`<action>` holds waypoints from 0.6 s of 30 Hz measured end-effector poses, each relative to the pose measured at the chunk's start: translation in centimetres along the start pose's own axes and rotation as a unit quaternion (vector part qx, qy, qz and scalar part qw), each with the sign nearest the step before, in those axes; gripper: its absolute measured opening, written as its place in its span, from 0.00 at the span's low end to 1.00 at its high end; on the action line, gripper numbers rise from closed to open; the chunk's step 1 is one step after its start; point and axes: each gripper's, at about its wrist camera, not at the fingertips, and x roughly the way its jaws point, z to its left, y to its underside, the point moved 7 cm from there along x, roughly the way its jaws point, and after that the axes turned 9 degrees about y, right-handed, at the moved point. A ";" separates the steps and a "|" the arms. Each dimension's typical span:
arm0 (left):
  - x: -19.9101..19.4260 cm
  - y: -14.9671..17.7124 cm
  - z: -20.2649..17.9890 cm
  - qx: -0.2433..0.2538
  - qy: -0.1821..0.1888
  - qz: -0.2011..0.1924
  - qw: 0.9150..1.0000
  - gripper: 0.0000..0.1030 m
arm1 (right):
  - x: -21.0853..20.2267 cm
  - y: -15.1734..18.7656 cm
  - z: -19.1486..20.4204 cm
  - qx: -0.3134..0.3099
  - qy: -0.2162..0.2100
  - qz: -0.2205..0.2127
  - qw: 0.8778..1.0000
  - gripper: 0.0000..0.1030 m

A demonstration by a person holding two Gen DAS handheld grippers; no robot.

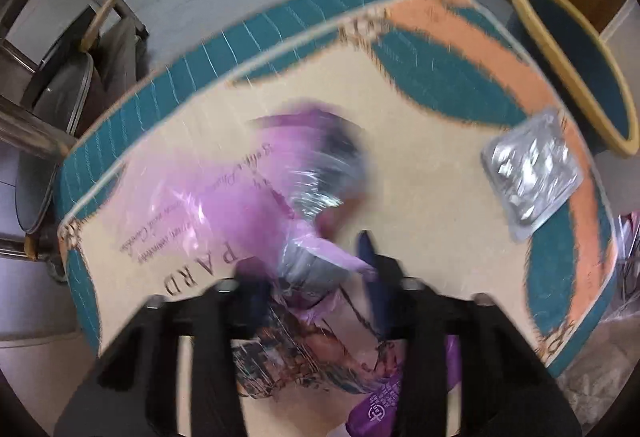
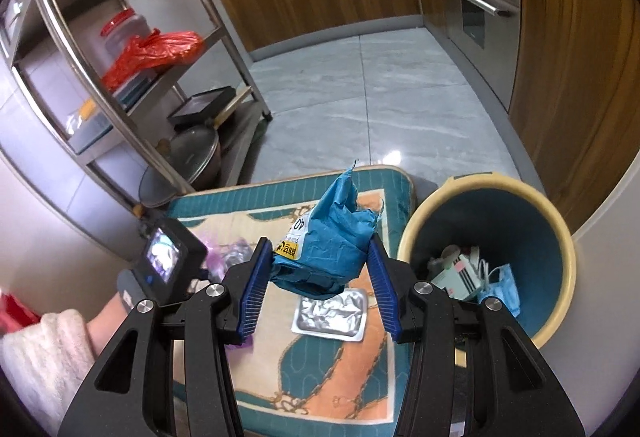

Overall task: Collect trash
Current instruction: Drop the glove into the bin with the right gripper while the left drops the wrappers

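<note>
Right hand-held gripper (image 2: 318,277) clamped on crumpled blue mailer bag (image 2: 324,241), held up over mat, bin just beside. Left hand-held gripper (image 1: 312,277) nearly closed around purple plastic wrapper (image 1: 256,205) near mat's middle; too blurry to call grip firm. Silver foil blister pack (image 1: 530,175) lying flat by mat edge nearest bin (image 2: 488,249), untouched. Bin already holding box, mask, bits. So roughly midway: two in hand, one left.

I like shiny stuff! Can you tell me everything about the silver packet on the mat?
The silver packet is a flat, squarish foil blister sheet, crinkled and shiny, with a smooth border. It lies flat on the mat, on the side near the bin. Nothing grips it; in the right wrist view the blue wrapper is held above it.
</note>
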 end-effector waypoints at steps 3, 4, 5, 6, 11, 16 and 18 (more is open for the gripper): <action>-2.5 -1.2 -0.2 -0.004 0.027 -0.045 0.999 0.27 | 0.2 0.0 0.0 -0.007 0.008 0.000 1.000 0.48; -2.9 -1.5 -0.4 -0.006 0.035 -0.055 0.998 0.27 | 0.2 -0.1 0.0 -0.007 0.009 0.000 1.000 0.48; -4.0 -2.0 -0.6 -0.009 0.048 -0.073 0.996 0.27 | 0.3 -0.1 0.0 -0.007 0.009 0.000 1.000 0.48; -4.5 -2.3 -0.9 -0.010 0.055 -0.081 0.995 0.27 | 0.2 -0.2 -0.1 -0.007 0.011 -0.001 1.000 0.48; -7.8 -4.1 -3.9 0.005 0.093 -0.131 0.987 0.27 | 0.1 -0.4 -1.2 0.002 0.025 -0.007 1.000 0.48; -9.6 -6.9 -7.3 0.014 0.134 -0.169 0.976 0.27 | 1.3 -0.2 -4.4 0.031 0.066 0.002 0.997 0.48; -10.0 -7.9 -9.3 0.020 0.153 -0.179 0.972 0.27 | 1.7 0.2 -6.0 0.051 0.075 0.010 0.996 0.48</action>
